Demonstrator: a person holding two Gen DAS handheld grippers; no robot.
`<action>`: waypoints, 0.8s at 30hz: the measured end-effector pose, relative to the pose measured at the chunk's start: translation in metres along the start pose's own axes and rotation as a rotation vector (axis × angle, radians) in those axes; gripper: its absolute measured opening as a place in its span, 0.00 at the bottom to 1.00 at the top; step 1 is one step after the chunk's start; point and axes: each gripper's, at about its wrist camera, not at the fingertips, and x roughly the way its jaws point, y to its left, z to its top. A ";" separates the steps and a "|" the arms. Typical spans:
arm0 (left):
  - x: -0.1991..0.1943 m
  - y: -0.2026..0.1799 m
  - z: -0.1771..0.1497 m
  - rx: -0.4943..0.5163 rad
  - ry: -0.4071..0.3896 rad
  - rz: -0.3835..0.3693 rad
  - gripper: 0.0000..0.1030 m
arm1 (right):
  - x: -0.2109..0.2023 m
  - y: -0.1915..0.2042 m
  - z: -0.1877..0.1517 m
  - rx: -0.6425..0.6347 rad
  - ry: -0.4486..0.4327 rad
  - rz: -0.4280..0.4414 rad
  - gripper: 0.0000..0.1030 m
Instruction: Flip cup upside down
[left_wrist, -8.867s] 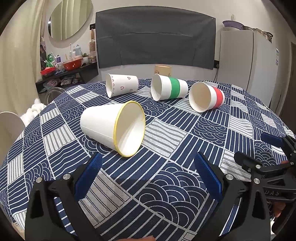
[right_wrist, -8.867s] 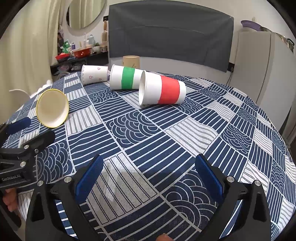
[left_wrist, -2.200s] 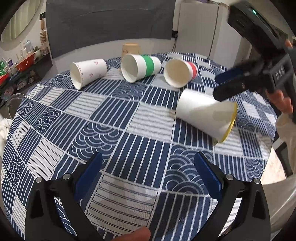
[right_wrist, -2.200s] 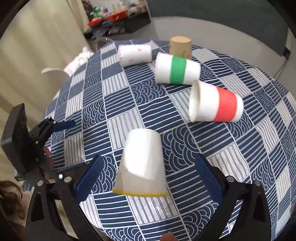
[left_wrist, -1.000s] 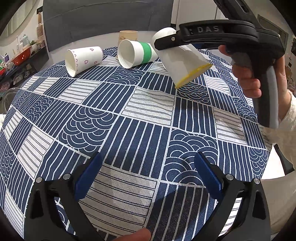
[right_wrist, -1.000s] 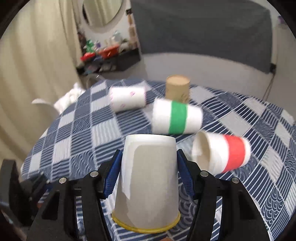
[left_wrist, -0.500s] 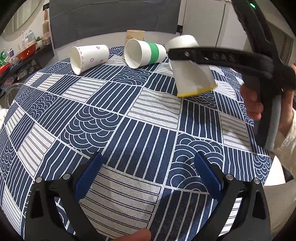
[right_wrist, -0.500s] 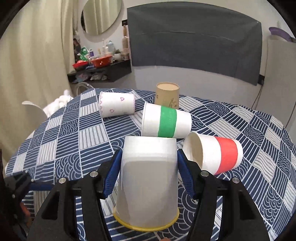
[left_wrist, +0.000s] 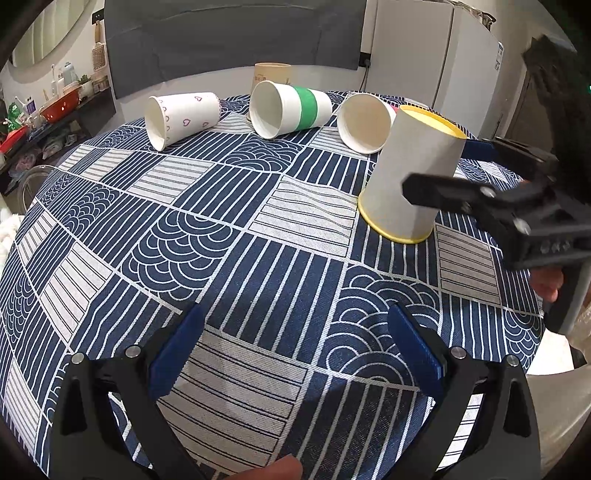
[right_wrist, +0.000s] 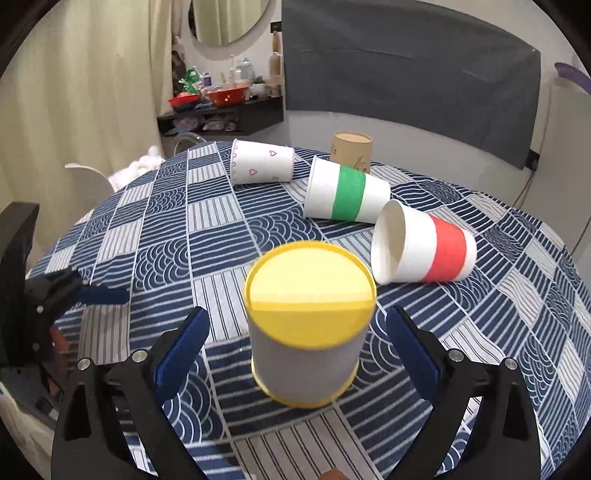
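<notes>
Left tongs (left_wrist: 295, 354) spread wide, hovering; right tongs (right_wrist: 297, 352) parted, level

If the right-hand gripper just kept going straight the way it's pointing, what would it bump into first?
Most likely the yellow-rimmed cup, standing mouth down on the tablecloth right between the open fingers of the right gripper. Beyond it lie the red-banded cup and green-banded cup, but the depth is hard to judge.

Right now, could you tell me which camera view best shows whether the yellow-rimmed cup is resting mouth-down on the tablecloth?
The left wrist view: it shows the yellow-rimmed cup side-on, rim on the tablecloth, with the open right claw around it. The right wrist view looks down on its yellow base, partly hiding the rim.
</notes>
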 end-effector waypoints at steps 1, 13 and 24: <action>-0.001 -0.002 0.000 0.006 -0.006 0.003 0.94 | -0.005 0.001 -0.004 -0.005 -0.007 -0.008 0.91; -0.016 -0.019 0.002 -0.031 -0.140 -0.004 0.94 | -0.030 -0.009 -0.037 0.020 -0.037 -0.078 0.92; -0.014 -0.035 -0.002 -0.027 -0.192 0.121 0.94 | -0.033 -0.034 -0.051 0.148 -0.088 -0.088 0.92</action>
